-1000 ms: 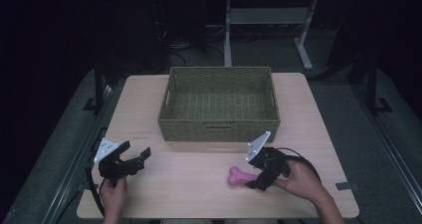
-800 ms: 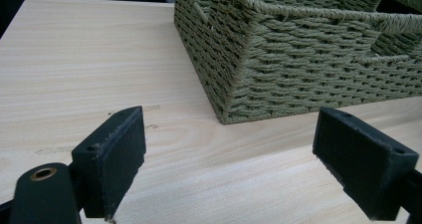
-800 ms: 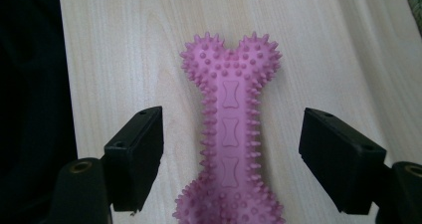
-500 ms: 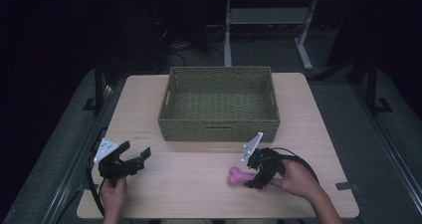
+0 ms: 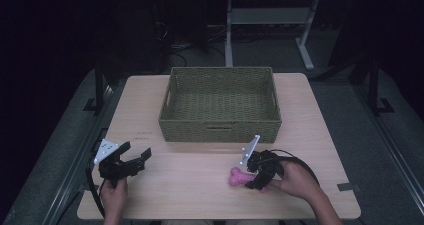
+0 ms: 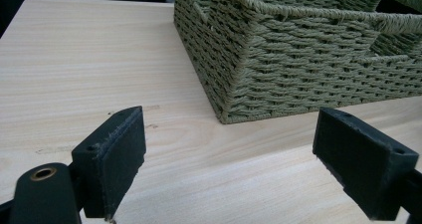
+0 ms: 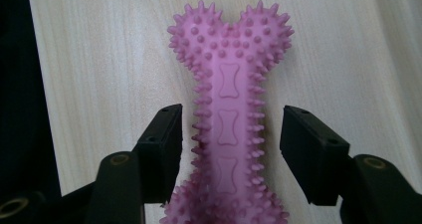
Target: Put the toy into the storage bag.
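Right tool (image 7: 229, 149) tipped down | jaws straddling pink bone toy (image 7: 230, 99)

High view dim, room around the table (image 5: 200, 195) near black, slight softness. Both gripper views brighter, evenly lit, sharp. Soft shadows under basket (image 6: 298, 74) and beside pink toy (image 7: 229, 109); no glare.

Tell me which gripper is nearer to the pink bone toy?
Right. The right gripper straddles the pink bone toy, jaws open; the left gripper sits far across the table.
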Motion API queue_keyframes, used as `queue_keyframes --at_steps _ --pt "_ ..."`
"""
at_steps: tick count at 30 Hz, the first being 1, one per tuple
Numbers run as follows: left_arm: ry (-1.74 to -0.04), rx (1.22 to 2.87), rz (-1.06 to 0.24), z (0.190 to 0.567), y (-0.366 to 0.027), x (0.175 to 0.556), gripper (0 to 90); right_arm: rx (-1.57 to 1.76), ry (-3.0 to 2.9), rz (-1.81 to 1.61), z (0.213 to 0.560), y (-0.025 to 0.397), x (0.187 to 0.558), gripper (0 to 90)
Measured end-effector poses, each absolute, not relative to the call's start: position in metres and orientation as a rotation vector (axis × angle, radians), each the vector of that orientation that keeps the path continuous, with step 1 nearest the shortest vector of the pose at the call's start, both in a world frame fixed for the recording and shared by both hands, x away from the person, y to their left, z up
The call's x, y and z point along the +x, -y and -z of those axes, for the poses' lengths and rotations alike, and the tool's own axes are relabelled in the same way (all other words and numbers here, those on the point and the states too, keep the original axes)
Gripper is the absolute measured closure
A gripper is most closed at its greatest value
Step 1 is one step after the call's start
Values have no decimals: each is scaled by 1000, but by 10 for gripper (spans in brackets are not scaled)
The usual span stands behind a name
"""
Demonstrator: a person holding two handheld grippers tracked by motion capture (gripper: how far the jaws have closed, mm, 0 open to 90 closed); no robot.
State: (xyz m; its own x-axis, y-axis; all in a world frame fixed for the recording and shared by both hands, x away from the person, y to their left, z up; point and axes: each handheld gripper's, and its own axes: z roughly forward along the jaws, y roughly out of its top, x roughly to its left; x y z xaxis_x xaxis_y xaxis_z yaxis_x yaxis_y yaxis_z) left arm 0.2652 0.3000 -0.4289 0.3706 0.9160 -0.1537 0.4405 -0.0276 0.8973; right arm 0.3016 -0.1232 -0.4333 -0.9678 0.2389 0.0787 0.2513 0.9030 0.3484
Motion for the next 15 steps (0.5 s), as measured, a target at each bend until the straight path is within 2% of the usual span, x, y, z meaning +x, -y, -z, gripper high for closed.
queue_keyframes --at_steps 15 --pt "-1228 1641 -603 429 -301 265 129 -356 3035 535 436 119 301 518"
